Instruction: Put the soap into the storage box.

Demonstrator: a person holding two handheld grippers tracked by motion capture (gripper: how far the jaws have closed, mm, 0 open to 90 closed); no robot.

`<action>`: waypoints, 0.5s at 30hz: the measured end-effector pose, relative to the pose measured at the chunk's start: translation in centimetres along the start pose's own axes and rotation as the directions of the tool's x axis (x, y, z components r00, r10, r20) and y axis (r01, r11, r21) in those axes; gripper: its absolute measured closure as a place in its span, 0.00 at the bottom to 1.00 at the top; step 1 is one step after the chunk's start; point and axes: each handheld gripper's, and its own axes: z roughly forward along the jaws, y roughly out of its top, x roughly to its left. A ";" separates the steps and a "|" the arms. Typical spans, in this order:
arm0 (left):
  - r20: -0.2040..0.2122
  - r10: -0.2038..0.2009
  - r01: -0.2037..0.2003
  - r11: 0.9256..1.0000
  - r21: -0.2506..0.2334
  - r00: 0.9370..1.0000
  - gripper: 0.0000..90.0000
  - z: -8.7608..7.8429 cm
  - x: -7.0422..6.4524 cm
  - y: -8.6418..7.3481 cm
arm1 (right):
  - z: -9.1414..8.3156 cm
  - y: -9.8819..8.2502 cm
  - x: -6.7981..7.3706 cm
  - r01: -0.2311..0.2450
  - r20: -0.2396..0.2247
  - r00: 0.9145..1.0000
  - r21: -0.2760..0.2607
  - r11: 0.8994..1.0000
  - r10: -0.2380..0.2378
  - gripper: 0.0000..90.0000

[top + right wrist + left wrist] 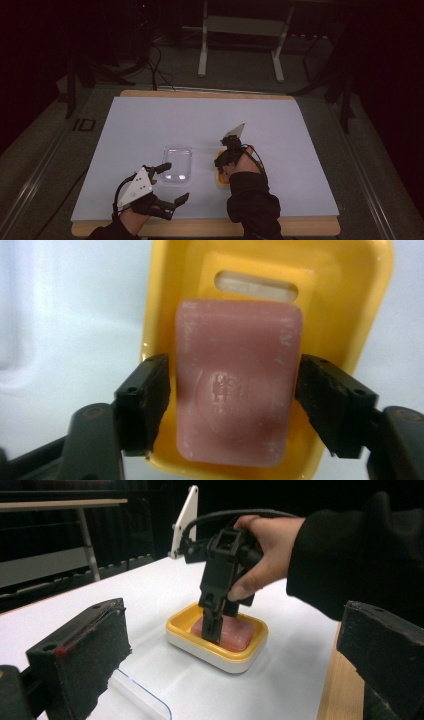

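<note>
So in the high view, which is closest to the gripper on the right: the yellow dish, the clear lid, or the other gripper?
From the right gripper:
1. Yellow dish, right beneath it, holding the pink soap.
2. Clear lid, a little to its left on the table.
3. Left gripper, farther left, near the table's front edge.

Dim lab: covered worktable [150,125], floor cables [157,70].

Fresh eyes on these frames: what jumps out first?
The pink soap bar lying in the yellow dish, near the table's front edge, with the right gripper pointing down over it, a jaw on each side and a sliver of gap at each. To its left lies a clear plastic lid, with the left gripper open beside it.
</note>
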 end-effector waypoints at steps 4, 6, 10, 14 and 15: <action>0.006 0.003 -0.003 1.000 0.007 1.000 0.01 0.0 0.0 0.0 | -0.9 0.1 -0.1 0.015 0.008 1.000 -0.020 1.000 -0.015 0.33; 0.006 0.005 -0.005 1.000 0.011 1.000 0.01 0.0 0.1 0.0 | -1.3 0.1 0.0 0.027 0.002 1.000 -0.028 0.999 -0.027 0.33; 0.005 0.003 -0.003 1.000 0.015 1.000 0.01 0.0 0.0 -0.1 | -2.0 0.2 0.3 0.076 -0.003 0.997 -0.035 0.997 -0.076 0.28; 0.004 0.006 -0.006 1.000 0.015 1.000 0.01 -0.1 0.0 -0.2 | -2.3 0.3 0.2 0.107 -0.035 0.994 -0.041 0.993 -0.108 0.24; -0.001 0.013 -0.013 1.000 0.022 1.000 0.01 -0.2 -0.1 -0.3 | -2.4 0.3 0.1 0.118 -0.040 0.992 -0.042 0.992 -0.119 0.23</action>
